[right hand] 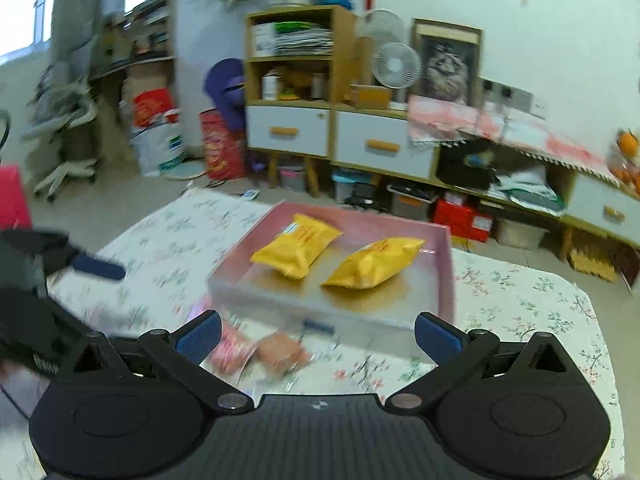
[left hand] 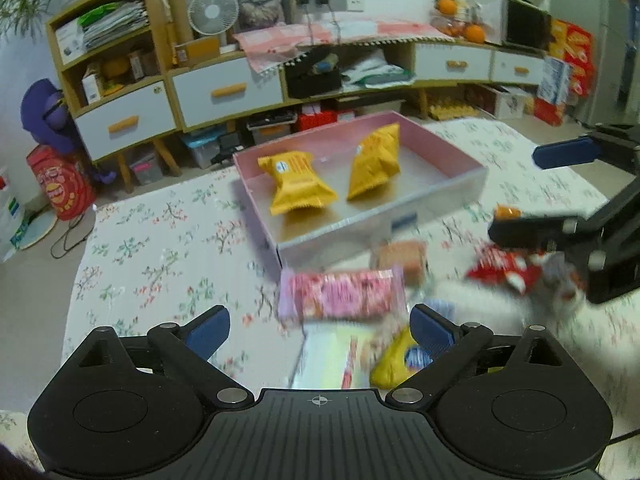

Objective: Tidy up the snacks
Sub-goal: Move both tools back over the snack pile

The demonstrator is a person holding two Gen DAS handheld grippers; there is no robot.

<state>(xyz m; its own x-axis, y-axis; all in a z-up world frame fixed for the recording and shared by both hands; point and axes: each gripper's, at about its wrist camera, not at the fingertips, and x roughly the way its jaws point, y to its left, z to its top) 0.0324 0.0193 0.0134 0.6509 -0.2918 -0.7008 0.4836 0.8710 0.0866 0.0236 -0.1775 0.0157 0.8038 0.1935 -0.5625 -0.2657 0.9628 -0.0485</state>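
Left wrist view, left to right: floral cloth (left hand: 160, 240) covers the counter. Left gripper (left hand: 320, 332) is spread wide with nothing between the pads, hovering over a loose pile of snacks. Pink wrapped snack (left hand: 340, 294) lies just ahead of the gripper, blurred. A pale flat packet (left hand: 332, 360) and a yellow packet (left hand: 394, 364) sit under the gripper, partly hidden by the right finger. Small brown snack (left hand: 402, 260) sits just behind the pink one, close to the front wall of the pink box (left hand: 360, 224).

Inside the box: two yellow snack bags, left yellow bag (left hand: 294, 182) and right yellow bag (left hand: 374, 162), side by side, not touching, on the gold floor.

Right of the box: red snack packet (left hand: 502, 272) on the cloth, and an orange piece (left hand: 506, 212), too blurred to identify. Right gripper (left hand: 520, 196) comes in from the right edge, spread wide, lower finger over the red packet; can't tell if it touches.

Right wrist view: right gripper (right hand: 318, 338) is wide apart and empty. Pink and brown snacks sit blurred between its fingers on the cloth, in front of the box. Left gripper (right hand: 96, 268) shows at the left edge.
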